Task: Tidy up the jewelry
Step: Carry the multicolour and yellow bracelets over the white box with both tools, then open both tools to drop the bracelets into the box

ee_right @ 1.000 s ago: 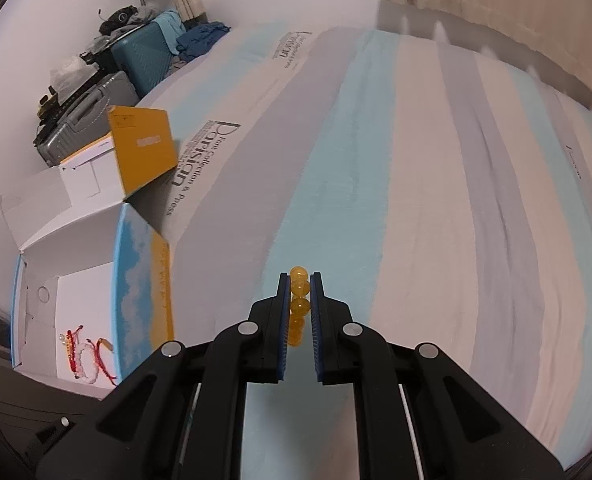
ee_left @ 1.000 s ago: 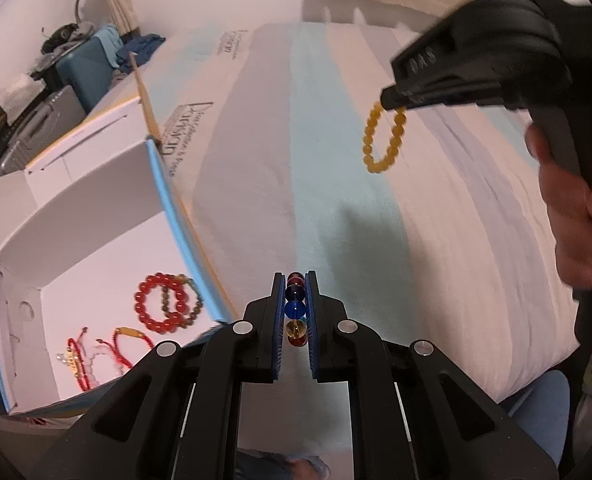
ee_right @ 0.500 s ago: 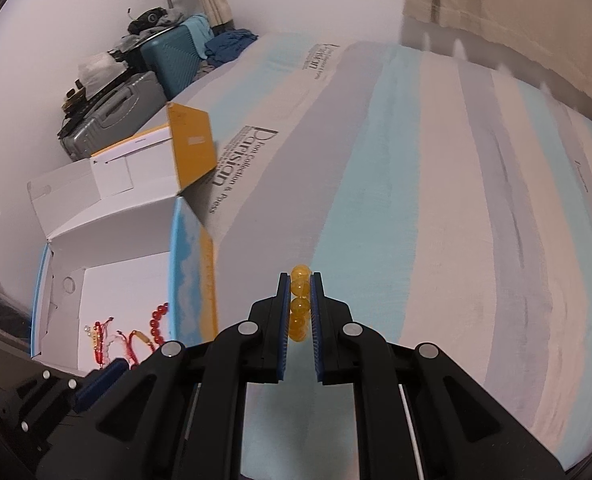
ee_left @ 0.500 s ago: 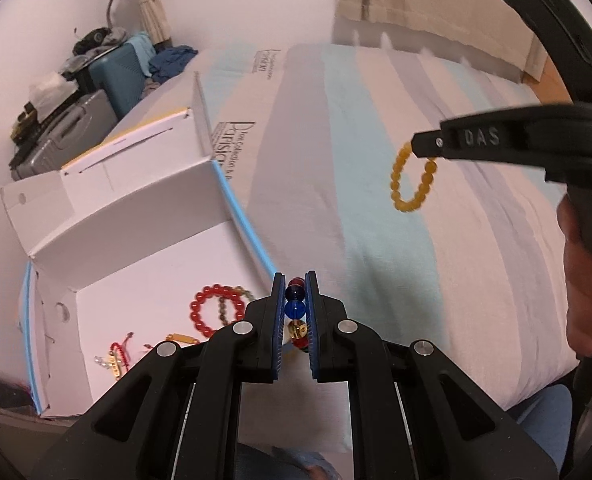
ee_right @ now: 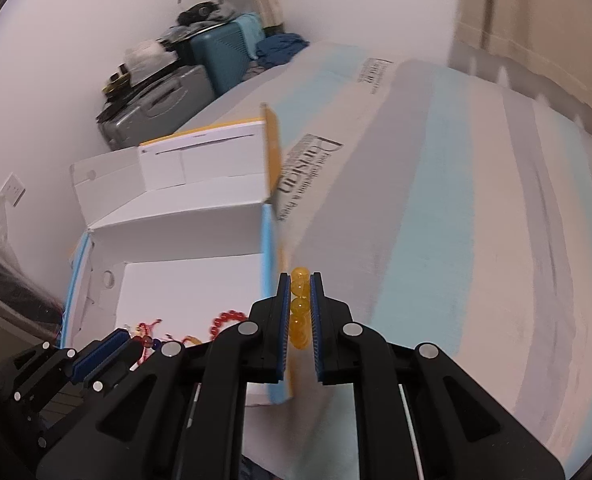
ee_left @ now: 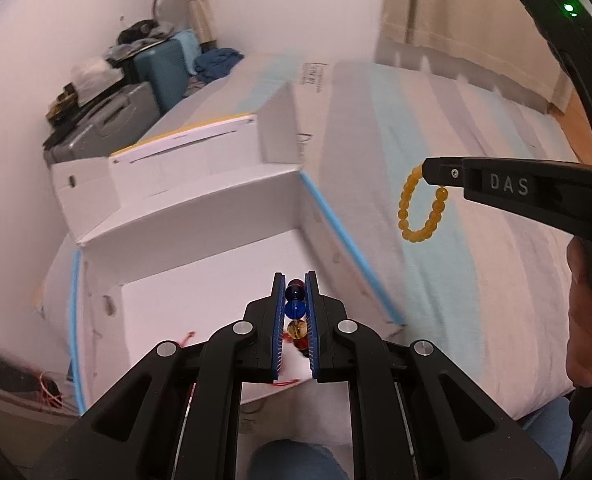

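Right claw (ee_right: 299, 308) clamps yellow bead bracelet (ee_right: 299, 312).

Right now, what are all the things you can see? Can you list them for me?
multicolour bead bracelet: one, blue, amber and red beads, clamped in the left gripper over the box
yellow bead bracelet: one, yellow, dangling from the right gripper above the bed
red bead bracelet: one, red, on the box floor
red string jewelry: a few pieces, red, on the box floor
box: one, white with blue edges, open, beside the bed
bed: one, blue, grey and cream stripes
suitcases: two, grey and teal, by the wall
left gripper: black, shut
right gripper: black, shut
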Demonstrator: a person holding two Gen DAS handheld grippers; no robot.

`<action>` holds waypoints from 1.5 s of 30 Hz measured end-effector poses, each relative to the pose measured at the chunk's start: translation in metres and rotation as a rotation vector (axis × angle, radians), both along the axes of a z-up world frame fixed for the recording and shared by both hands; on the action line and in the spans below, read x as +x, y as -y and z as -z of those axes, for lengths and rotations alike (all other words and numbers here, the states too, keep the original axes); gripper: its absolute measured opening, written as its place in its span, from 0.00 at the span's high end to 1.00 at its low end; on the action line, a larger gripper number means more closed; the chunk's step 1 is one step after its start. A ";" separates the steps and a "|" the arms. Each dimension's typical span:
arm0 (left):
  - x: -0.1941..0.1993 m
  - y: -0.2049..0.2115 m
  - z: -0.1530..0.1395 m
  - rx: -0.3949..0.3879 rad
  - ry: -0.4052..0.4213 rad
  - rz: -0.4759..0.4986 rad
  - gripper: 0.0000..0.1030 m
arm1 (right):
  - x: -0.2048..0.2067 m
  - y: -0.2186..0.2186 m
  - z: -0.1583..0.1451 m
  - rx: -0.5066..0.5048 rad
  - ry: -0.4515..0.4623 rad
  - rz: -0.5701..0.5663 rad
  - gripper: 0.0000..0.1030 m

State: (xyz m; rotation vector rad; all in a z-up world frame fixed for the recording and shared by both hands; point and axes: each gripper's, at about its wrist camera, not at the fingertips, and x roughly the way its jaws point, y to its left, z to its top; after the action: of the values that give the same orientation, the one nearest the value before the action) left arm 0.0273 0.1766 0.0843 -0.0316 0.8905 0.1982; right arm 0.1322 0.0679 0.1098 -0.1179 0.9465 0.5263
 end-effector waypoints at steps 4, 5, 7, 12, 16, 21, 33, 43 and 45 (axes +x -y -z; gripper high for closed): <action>-0.010 -0.028 0.000 -0.005 0.000 -0.048 0.92 | -0.009 -0.031 0.002 -0.013 0.000 -0.048 0.91; -0.013 -0.036 0.001 -0.009 -0.001 -0.063 0.91 | -0.010 -0.038 0.003 -0.019 0.000 -0.059 0.91; -0.017 -0.047 0.003 -0.014 -0.004 -0.082 0.91 | -0.014 -0.054 0.005 -0.028 -0.003 -0.082 0.91; -0.028 -0.078 0.015 -0.020 -0.028 -0.128 0.92 | -0.021 -0.086 0.016 -0.030 -0.023 -0.118 0.91; -0.033 -0.096 0.027 -0.026 -0.050 -0.151 0.92 | -0.027 -0.104 0.031 -0.037 -0.044 -0.139 0.91; -0.035 -0.113 0.042 -0.036 -0.077 -0.171 0.91 | -0.029 -0.119 0.048 -0.055 -0.068 -0.159 0.91; -0.026 -0.133 0.074 -0.054 -0.146 -0.191 0.91 | -0.023 -0.127 0.086 -0.101 -0.119 -0.165 0.91; -0.024 -0.143 0.094 -0.072 -0.179 -0.214 0.91 | -0.021 -0.130 0.112 -0.126 -0.156 -0.163 0.91; -0.024 -0.144 0.096 -0.077 -0.181 -0.220 0.90 | -0.021 -0.132 0.114 -0.131 -0.160 -0.165 0.90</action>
State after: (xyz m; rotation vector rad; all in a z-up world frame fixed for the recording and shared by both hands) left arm 0.0029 0.3210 -0.0115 -0.1860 1.0754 0.3769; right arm 0.1107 0.1997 -0.0047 -0.2767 1.1336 0.6327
